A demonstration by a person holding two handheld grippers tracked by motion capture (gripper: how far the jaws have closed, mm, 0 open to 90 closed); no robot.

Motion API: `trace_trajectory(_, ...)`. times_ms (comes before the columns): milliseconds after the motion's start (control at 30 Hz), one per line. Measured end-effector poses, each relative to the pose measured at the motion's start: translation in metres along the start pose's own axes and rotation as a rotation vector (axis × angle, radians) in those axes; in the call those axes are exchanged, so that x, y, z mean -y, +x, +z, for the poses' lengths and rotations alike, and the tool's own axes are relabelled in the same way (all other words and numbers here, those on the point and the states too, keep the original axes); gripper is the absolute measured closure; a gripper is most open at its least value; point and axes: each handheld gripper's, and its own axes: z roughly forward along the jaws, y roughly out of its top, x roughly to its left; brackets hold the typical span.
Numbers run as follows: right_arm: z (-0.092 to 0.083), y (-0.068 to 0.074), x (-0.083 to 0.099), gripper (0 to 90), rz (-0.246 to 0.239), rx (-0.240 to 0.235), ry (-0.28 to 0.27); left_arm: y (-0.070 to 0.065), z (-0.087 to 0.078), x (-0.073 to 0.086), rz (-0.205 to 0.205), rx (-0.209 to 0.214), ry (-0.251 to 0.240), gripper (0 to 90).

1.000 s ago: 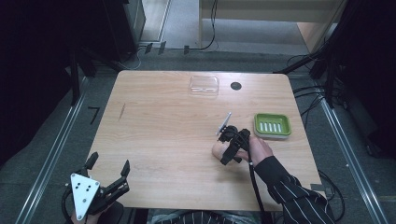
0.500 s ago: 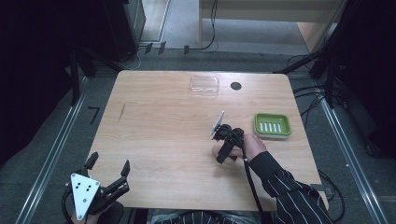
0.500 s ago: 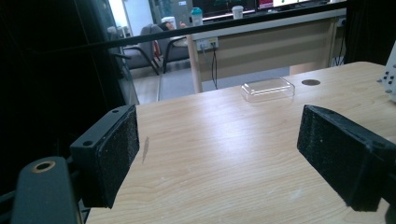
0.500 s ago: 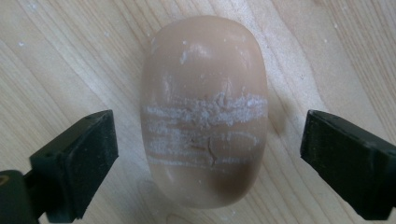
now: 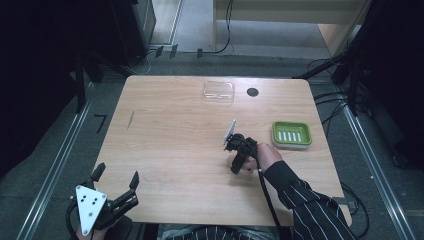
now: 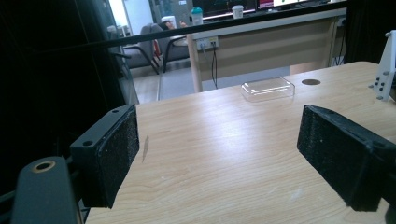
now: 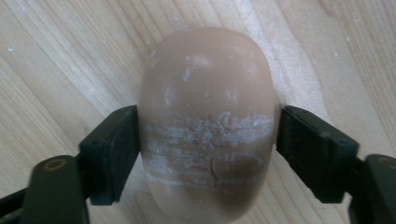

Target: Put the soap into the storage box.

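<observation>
A soap bar (image 7: 205, 126) lies on the table (image 5: 170, 145), left of the dish (image 5: 291, 134), with the clear lid (image 5: 218, 91) behind.

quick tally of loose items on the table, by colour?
Tan soap bar: 1
Green soap dish: 1
Clear plastic lid: 1
Total: 3

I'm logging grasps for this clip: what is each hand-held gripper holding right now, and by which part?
The right hand-held gripper clamps the tan oval soap bar across its two long sides, near the middle. The left hand-held gripper holds nothing.
</observation>
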Motion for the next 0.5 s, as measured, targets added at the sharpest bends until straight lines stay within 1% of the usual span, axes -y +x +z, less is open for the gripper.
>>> trace_trajectory(33, 0.0004, 0.0007, -0.0002, 26.9, 0.0, 0.01, 0.001, 0.0, 0.0, 0.0, 0.0, 0.0, 0.0, 13.3)
trace_trajectory(133, 0.0001, 0.0012, -0.0003, 28.7, 0.0, 0.008, 0.0, 0.0, 0.0, 0.0, 0.0, 0.0, 0.0, 13.3)
trace_trajectory(200, -0.0008, 0.0036, -0.0008, 33.0, -0.006, 0.015, -0.001, -0.0001, -0.0001, 0.0, 0.0, 0.0, 0.0, 13.3)
trace_trajectory(233, -0.0005, 0.0039, -0.001, 33.1, -0.015, 0.022, 0.0, -0.0001, -0.0001, 0.0, 0.001, -0.001, 0.0, 13.3)
trace_trajectory(400, -0.0006, 0.0048, -0.0011, 33.5, -0.015, 0.027, 0.006, 0.0001, -0.0002, 0.0, -0.001, 0.0, -0.001, 13.4)
trace_trajectory(500, -0.0008, 0.0062, -0.0014, 33.5, -0.024, 0.038, 0.009, 0.0001, -0.0001, 0.0, -0.001, -0.001, -0.001, 13.3)
